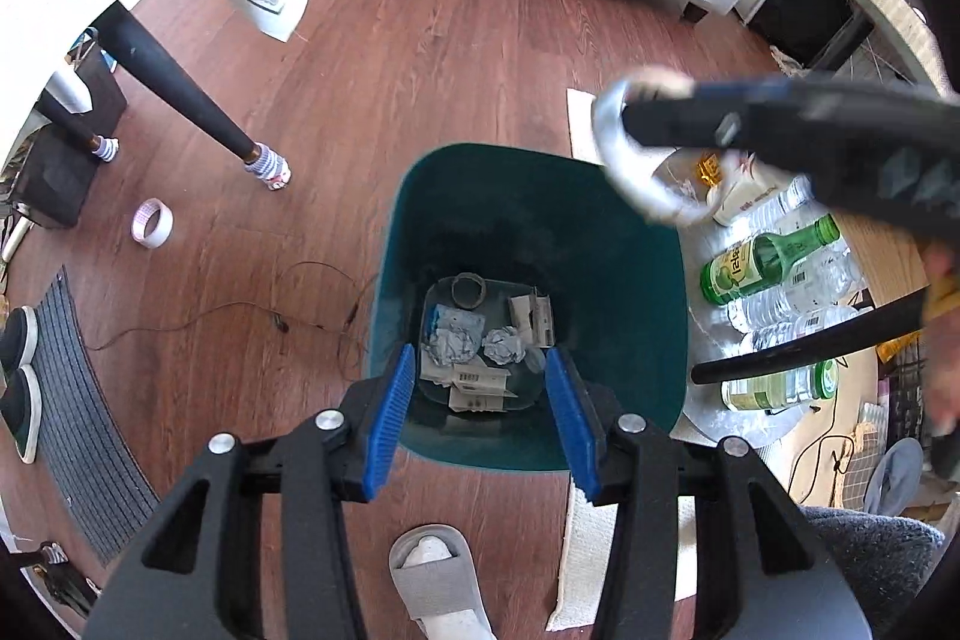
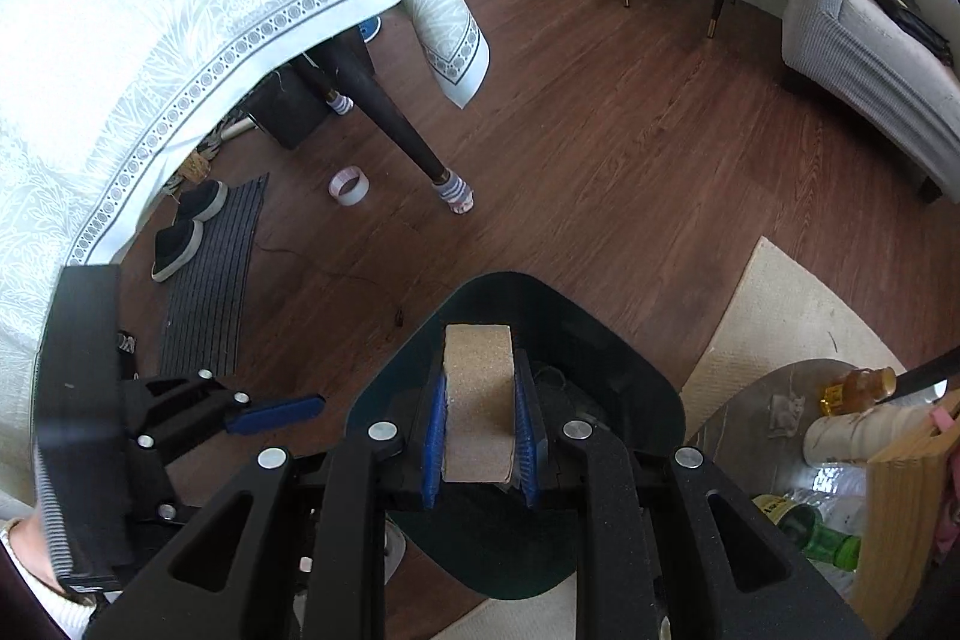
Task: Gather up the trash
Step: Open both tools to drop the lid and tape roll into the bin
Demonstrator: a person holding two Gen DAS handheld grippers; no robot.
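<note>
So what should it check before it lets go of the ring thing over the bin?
1. Right gripper shut on the tape roll: ok, both pads press its sides.
2. Roll over the bin's opening: ok in the right wrist view; the left wrist view shows it nearer the rim, so the drop line: cannot tell.
3. Room in the bin: ok, only crumpled paper and small boxes on the bottom.
4. Left gripper clear of the drop: cannot tell, it hangs open and empty over the bin.
5. Bin upright: ok.
6. More trash left: not ok, another tape roll lies on the floor.
</note>
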